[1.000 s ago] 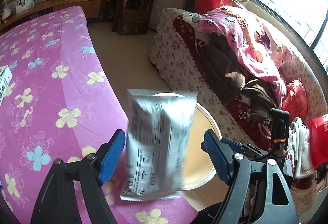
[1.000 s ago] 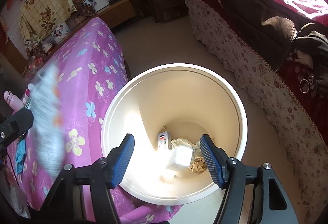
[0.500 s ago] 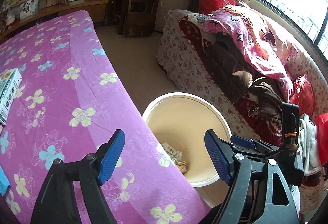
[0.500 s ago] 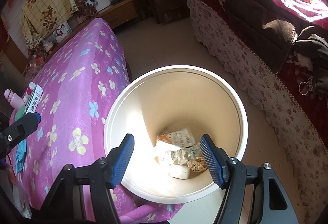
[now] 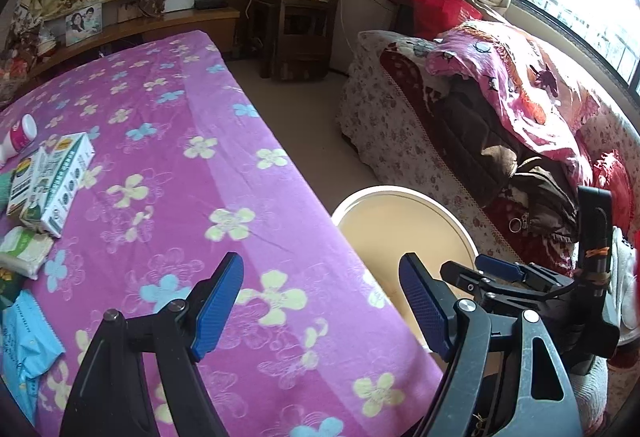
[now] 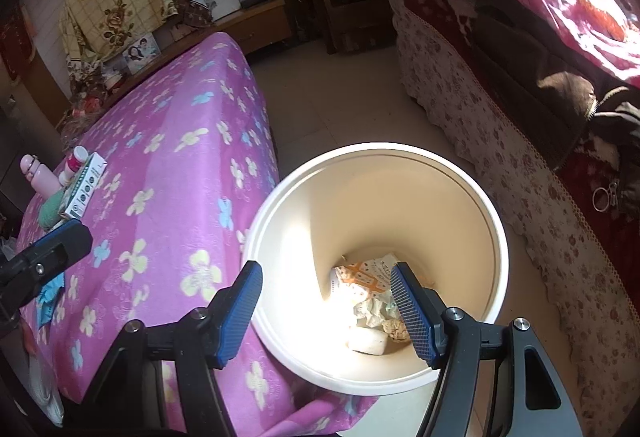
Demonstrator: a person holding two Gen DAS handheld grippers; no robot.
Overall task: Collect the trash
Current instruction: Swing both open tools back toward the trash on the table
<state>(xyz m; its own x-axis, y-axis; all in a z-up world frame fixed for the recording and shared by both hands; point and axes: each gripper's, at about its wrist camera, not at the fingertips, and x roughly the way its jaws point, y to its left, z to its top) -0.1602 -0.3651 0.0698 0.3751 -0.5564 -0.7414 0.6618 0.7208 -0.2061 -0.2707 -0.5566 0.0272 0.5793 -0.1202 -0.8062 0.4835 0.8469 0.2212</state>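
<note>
Cream plastic forms the round bin (image 6: 492, 237) on the floor, pressed against the edge of the purple flowered cloth (image 5: 192, 173) that covers the counter. In the left wrist view only the bin's far rim and part of its inner wall show; the rest is hidden behind the tongs. Sun glare washes out part of the bin's bottom in the right wrist view. Inside lie an orange-and-white patterned wrapper (image 6: 362, 275), crumpled paper (image 6: 370, 311) and a pale block (image 6: 368, 341); the printing is too small to read. More trash sits on the cloth: a white carton (image 5: 52, 181), a blue packet (image 5: 22, 349) cut off at the frame edge. The left tongs (image 5: 320, 307) stand apart, empty, over the cloth. The right tongs (image 6: 326, 311) stand apart, empty, above the bin.
</note>
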